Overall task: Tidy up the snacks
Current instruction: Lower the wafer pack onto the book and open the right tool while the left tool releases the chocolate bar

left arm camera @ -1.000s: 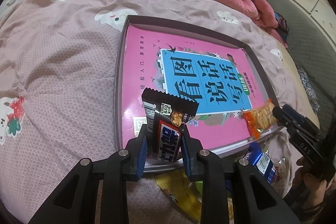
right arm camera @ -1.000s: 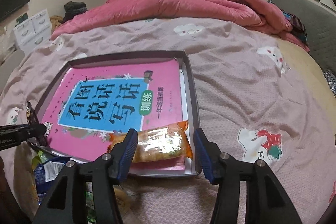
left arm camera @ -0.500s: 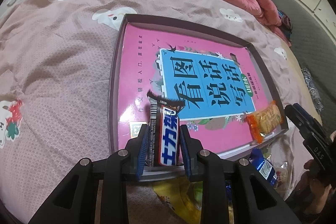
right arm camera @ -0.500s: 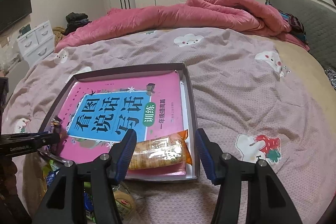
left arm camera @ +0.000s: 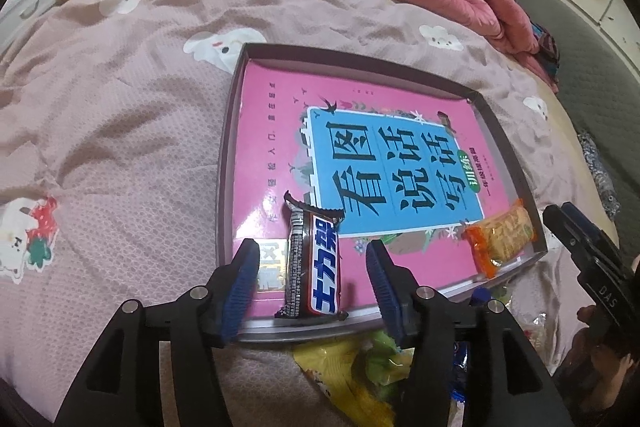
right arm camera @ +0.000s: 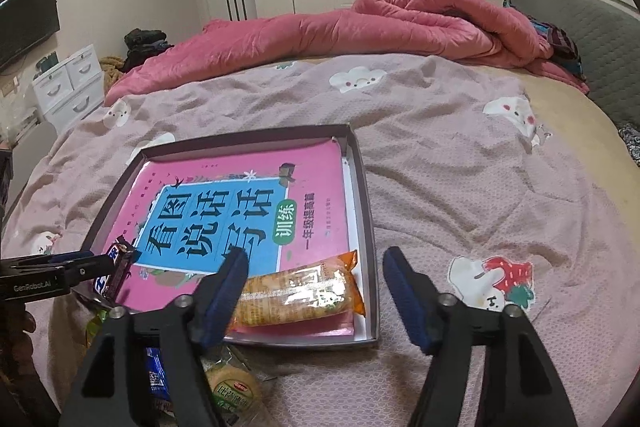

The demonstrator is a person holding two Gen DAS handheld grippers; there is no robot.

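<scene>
Snacks sit at the near edge of a shallow tray (left arm camera: 232, 131) on the bed, on top of a pink book (left arm camera: 360, 131) that fills the tray. From my left wrist camera I see the left gripper (left arm camera: 312, 283) with its jaws just opened; the chocolate bar (left arm camera: 316, 263) lies flat on the book between the blue pads, clear of both, its long side running away from me. Same view shows the orange cracker pack (left arm camera: 502, 237) off in the tray's near right corner, and the right gripper (left arm camera: 576, 227) coming in from the right edge, seen only side-on so I cannot judge its gap from here.

Right wrist camera settles that: the right gripper (right arm camera: 316, 287) has also just been opening, jaws wide, the cracker pack (right arm camera: 300, 293) lying on the book between them. Its left end is hidden behind the left pad, so contact there I cannot tell; the right pad stands well apart from it. This view shows the left gripper (right arm camera: 100, 263) only in profile at the left edge, the bar's wrapper (right arm camera: 118, 267) poking out past it.

Loose packets wait on the bedspread (right arm camera: 480, 187) below the tray: a yellow-green bag (left arm camera: 360, 371) under the left gripper, a blue packet (right arm camera: 156, 375) and a round green-labelled pack (right arm camera: 232, 387) under the right
</scene>
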